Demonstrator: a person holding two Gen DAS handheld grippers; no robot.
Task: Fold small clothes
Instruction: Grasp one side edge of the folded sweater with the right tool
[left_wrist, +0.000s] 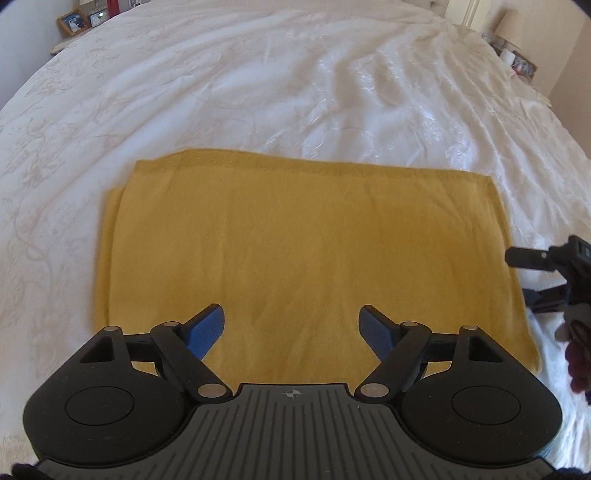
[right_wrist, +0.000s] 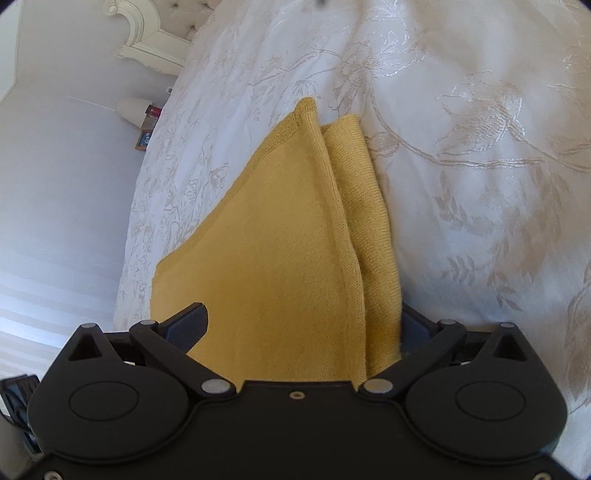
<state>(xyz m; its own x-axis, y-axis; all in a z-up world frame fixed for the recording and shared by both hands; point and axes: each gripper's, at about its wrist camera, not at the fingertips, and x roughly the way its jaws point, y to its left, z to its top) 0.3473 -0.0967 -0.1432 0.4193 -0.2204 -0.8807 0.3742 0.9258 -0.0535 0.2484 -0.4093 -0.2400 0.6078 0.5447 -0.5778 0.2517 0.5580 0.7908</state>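
A mustard-yellow knitted garment (left_wrist: 303, 251) lies folded into a flat rectangle on the white bed. My left gripper (left_wrist: 291, 325) is open and empty, hovering over the garment's near edge. My right gripper (right_wrist: 303, 325) is open, its jaws wide on either side of the garment's layered end (right_wrist: 295, 240); the right finger is partly hidden behind the fabric edge. The right gripper also shows in the left wrist view (left_wrist: 546, 273) at the garment's right side.
A white embroidered bedspread (left_wrist: 295, 92) covers the bed. A bedside shelf with picture frames (left_wrist: 74, 20) is at the far left, and a lamp (left_wrist: 509, 26) at the far right. A cream headboard (right_wrist: 147, 40) and a bedside lamp (right_wrist: 131, 109) show in the right wrist view.
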